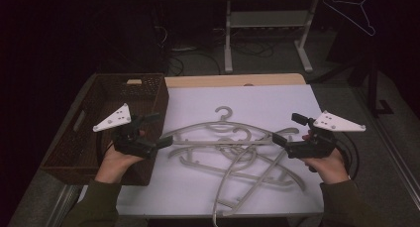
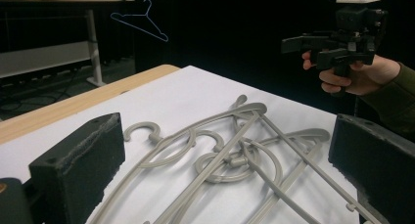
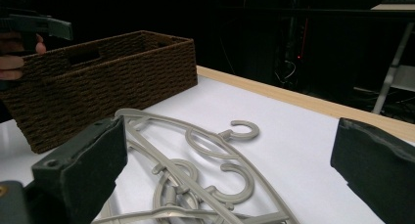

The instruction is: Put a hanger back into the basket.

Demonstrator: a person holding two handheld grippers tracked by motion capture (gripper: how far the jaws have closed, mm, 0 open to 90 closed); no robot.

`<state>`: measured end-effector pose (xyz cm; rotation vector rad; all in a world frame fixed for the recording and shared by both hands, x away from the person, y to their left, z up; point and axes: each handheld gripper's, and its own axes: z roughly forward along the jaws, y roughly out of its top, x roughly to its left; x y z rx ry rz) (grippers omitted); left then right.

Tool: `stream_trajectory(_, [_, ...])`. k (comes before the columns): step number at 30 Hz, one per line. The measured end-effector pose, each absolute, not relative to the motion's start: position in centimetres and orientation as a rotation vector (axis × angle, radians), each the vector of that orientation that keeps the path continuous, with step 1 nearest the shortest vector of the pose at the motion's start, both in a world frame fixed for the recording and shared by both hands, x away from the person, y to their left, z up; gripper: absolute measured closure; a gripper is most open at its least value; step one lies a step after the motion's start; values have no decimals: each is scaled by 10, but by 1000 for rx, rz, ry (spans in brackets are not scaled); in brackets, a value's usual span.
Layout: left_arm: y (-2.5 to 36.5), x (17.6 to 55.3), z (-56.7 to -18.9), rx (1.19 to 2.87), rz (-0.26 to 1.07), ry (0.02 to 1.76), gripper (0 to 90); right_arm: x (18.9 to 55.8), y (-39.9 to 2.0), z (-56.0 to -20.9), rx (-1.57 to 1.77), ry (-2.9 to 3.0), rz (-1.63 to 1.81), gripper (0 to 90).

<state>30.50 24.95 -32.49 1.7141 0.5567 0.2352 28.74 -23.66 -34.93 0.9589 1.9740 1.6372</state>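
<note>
Several grey plastic hangers (image 1: 233,152) lie tangled in a pile on the white table top (image 1: 277,100); the same hangers (image 2: 230,155) (image 3: 195,170) show in both gripper views. A brown woven basket (image 1: 114,118) (image 3: 98,82) stands at the table's left. My left gripper (image 1: 157,130) is held open just left of the pile, in front of the basket's near right corner, nothing between its jaws. My right gripper (image 1: 289,129) (image 2: 303,50) is open at the pile's right end, above the table, holding nothing.
A wire hanger (image 1: 354,11) (image 2: 142,21) hangs in the dark background at the far right. A white-legged desk (image 1: 267,28) stands beyond the table. The wooden table edge (image 1: 233,80) shows behind the white sheet. Bare white surface lies behind the pile.
</note>
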Motion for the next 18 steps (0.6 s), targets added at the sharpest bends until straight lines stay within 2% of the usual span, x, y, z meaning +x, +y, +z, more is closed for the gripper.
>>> stream_trajectory(11, [241, 305, -322, 1728, 230, 542, 0, 288, -237, -349, 962, 1983, 1626, 0])
stream_trajectory(18, [234, 305, -319, 1743, 222, 527, 0, 298, -230, -353, 1020, 2107, 1500, 42])
